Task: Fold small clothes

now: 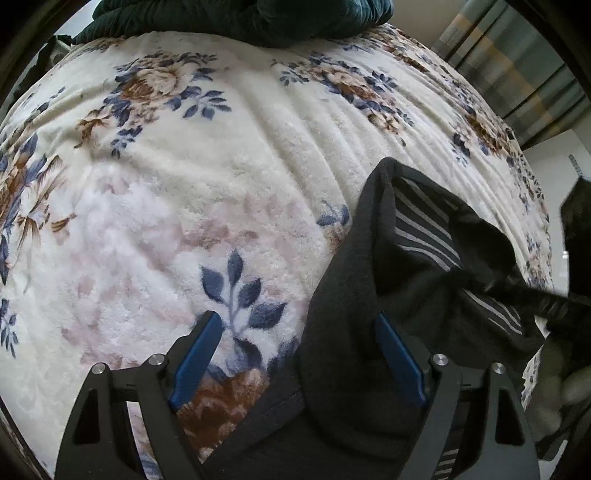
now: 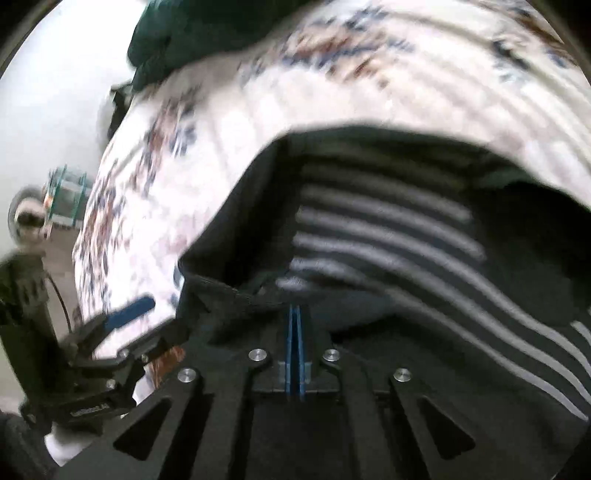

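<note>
From the left wrist view, the left gripper (image 1: pixel 297 354) points down over a bed covered with a cream fleece blanket (image 1: pixel 192 184) printed with blue and brown flowers. Its jaws stand wide, blue pads well apart, pressing on nothing. A dark garment with grey stripes (image 1: pixel 351 295) lies on the blanket at the right, bunched and partly raised. One thick fold of it reaches in between the jaws and lies close against the right pad, while the left pad hangs over bare blanket. At the far end of the bed sits a heap of dark green fabric (image 1: pixel 240 18). A striped curtain (image 1: pixel 517 66) hangs at the upper right.

From the right wrist view, which is blurred, the right gripper (image 2: pixel 295 314) has its blue pads pressed together. The garment's dark edge (image 2: pixel 369 229) sits right at the tips. Whether cloth is pinched there I cannot tell. The striped panel spreads out ahead and to the right, over the flowered blanket (image 2: pixel 184 166). At the lower left the left gripper (image 2: pixel 122 325) shows, one blue pad over the blanket's edge.
</note>
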